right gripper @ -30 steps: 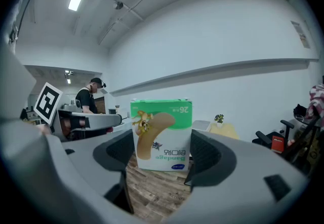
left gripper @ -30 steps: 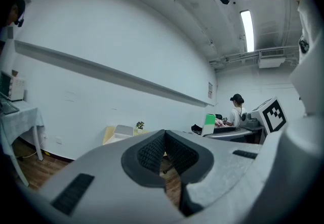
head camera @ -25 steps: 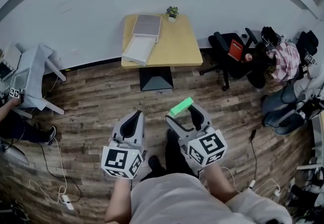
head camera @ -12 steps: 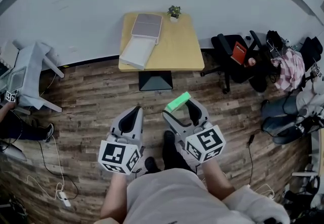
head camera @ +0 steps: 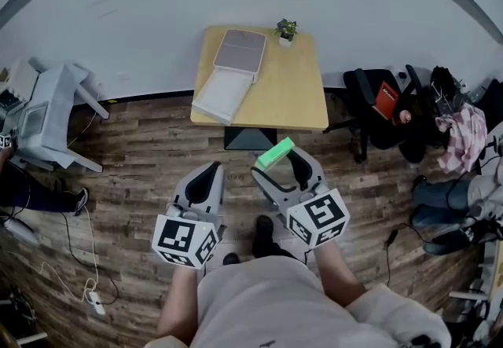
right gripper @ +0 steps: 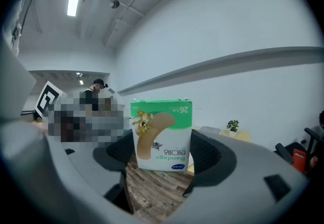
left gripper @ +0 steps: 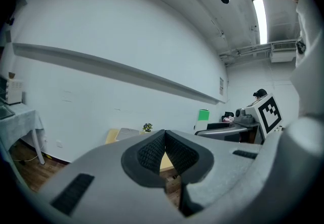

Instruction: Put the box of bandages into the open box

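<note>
Table (head camera: pixel 297 91) with the open box (head camera: pixel 229 78) has drawn nearer at 12 o'clock. We hold the box of bandages (head camera: pixel 275 155) clamped in our right gripper (head camera: pixel 280 169), our left gripper (head camera: pixel 209 178) clenched empty, so placement lies ahead.

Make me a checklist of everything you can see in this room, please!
Surface: yellow table standing on a wood floor.
Job's things: open box on the table, lid flipped back; box of bandages not yet in it.
Clutter: small potted plant at the table's far edge.
Grippers: left tongs shut, empty; right tongs shut on the box of bandages.
Cables: white cable on the floor, left.
Surroundings: white wall; black chair and clothes, right; white furniture, left.
</note>
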Tool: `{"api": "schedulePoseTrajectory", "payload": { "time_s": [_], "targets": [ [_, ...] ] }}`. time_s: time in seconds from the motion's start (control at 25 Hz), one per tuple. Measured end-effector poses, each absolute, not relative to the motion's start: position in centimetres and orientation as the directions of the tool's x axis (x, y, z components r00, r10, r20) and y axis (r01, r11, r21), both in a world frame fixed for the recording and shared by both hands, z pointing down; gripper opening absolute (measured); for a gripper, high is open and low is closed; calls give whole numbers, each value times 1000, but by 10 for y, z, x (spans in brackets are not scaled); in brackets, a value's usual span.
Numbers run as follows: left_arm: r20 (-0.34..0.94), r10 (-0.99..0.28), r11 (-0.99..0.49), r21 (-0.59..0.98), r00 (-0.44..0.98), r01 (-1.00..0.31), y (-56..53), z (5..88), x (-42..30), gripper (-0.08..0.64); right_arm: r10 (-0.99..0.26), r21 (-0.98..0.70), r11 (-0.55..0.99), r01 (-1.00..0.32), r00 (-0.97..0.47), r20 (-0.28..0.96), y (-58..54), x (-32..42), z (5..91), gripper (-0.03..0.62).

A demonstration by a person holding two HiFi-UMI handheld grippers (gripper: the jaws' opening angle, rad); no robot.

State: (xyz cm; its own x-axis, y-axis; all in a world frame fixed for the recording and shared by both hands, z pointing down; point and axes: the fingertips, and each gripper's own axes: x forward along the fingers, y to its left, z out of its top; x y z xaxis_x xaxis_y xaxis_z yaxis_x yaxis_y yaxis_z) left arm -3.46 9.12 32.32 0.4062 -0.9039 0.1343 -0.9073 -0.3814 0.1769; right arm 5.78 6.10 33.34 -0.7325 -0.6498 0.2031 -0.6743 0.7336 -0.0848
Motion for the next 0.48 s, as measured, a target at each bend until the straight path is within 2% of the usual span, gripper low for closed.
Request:
{"api": "schedulePoseTrajectory", "payload": {
  "time_s": [0.48],
  "targets": [
    [135,-934,-302,195,331,-933,33,330,-8,2,-578,-94,791,-604,-789,208,-4,84,344,350]
  ]
}}
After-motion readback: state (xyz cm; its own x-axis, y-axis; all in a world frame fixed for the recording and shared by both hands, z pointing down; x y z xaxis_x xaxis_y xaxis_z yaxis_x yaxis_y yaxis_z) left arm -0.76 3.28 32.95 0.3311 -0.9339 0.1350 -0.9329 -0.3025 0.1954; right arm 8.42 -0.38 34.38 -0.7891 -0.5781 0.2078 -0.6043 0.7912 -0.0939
